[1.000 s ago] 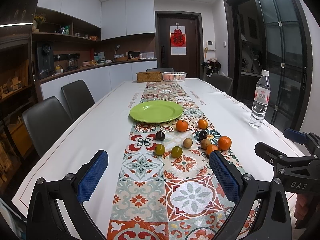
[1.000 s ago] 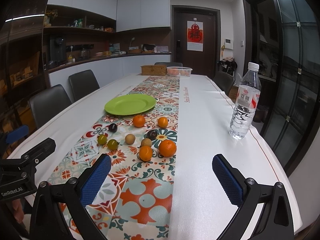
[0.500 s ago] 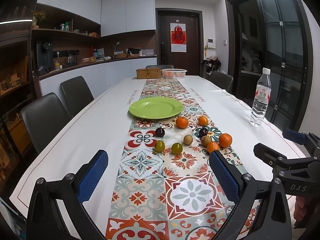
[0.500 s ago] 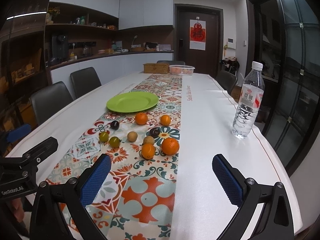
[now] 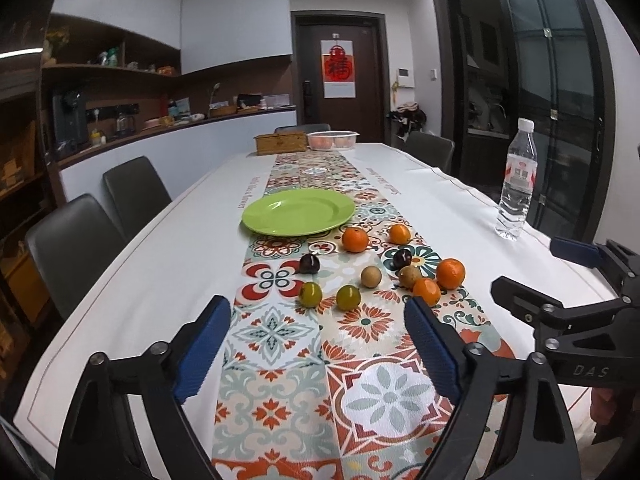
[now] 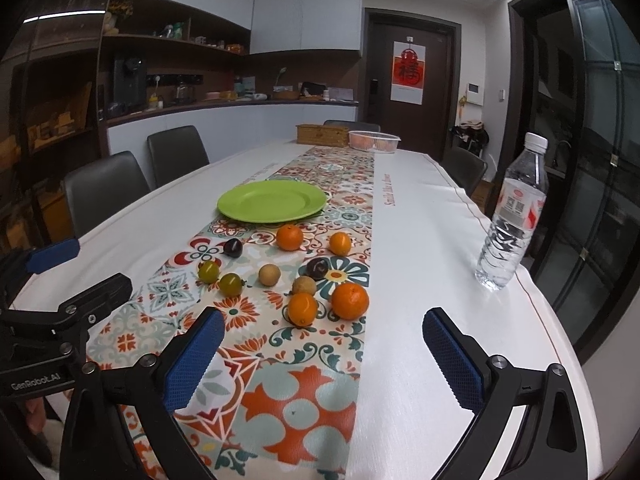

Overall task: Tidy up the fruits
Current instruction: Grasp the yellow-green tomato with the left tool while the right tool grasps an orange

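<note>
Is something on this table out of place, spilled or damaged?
Nothing is spilled or damaged. The only oddity: the green plate is bare, while the fruits lie scattered on the patterned runner before it. The water bottle stands upright.

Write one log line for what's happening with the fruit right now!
fruits: loose on runner | green plate: bare | left gripper: closing, nothing between | right gripper: open, holding nothing

The plastic tub's (image 5: 332, 140) contents are too distant and blurred to identify.
</note>
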The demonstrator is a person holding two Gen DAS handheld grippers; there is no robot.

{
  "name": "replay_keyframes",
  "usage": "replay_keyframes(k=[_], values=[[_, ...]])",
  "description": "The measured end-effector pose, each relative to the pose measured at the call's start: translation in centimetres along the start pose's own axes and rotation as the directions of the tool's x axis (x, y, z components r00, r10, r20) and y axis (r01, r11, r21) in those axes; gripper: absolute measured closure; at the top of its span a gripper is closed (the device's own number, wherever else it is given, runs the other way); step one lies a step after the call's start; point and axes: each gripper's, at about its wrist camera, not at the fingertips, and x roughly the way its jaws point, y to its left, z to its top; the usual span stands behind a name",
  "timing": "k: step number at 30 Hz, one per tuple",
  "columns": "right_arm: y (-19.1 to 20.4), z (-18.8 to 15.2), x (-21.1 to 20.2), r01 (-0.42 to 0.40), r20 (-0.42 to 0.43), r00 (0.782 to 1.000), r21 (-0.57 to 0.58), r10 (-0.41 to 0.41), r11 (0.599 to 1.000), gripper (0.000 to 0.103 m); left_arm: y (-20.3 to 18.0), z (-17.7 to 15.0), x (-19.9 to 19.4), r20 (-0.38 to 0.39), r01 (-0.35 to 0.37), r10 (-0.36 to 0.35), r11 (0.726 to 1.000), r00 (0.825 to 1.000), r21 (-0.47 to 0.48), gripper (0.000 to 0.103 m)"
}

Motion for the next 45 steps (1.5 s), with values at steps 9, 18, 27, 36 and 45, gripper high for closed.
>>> replay_keyframes(k=[9, 18, 27, 36, 45], values=[[0.3, 0.4, 3.5, -0.041, -0.059, 0.997, -0.008, 0.040, 0.999, 0.017, -0.4, 0.7, 3.3, -0.037, 0.056, -0.053, 0.996, 0.998, 0.063, 0.030], [0.8, 0.4, 7.0, -0.067, -0.143, 0.988, -0.013, 0.064, 0.998, 0.031, -0.5, 1.2, 7.8, -0.130, 0.120, -0.107, 0.988, 0.986, 0.100, 0.044], [0.9, 0.1, 10.1, -0.095, -0.236, 0.967, 0.004, 0.093, 0.995, 0.045, -0.8, 0.8, 11.8, -0.233, 0.183, -0.155, 0.978, 0.960, 0.103, 0.055], [0.5, -0.3, 12.4, -0.116, -0.298, 0.947, 0.040, 0.123, 0.992, 0.050, -1.1, 0.7, 14.5, -0.296, 0.199, -0.158, 0.973, 0.942, 0.114, 0.062], [0.3, -0.4, 14.0, -0.153, -0.333, 0.928, 0.063, 0.166, 0.986, 0.061, -1.2, 0.5, 16.2, -0.348, 0.202, -0.157, 0.974, 0.924, 0.099, 0.067]])
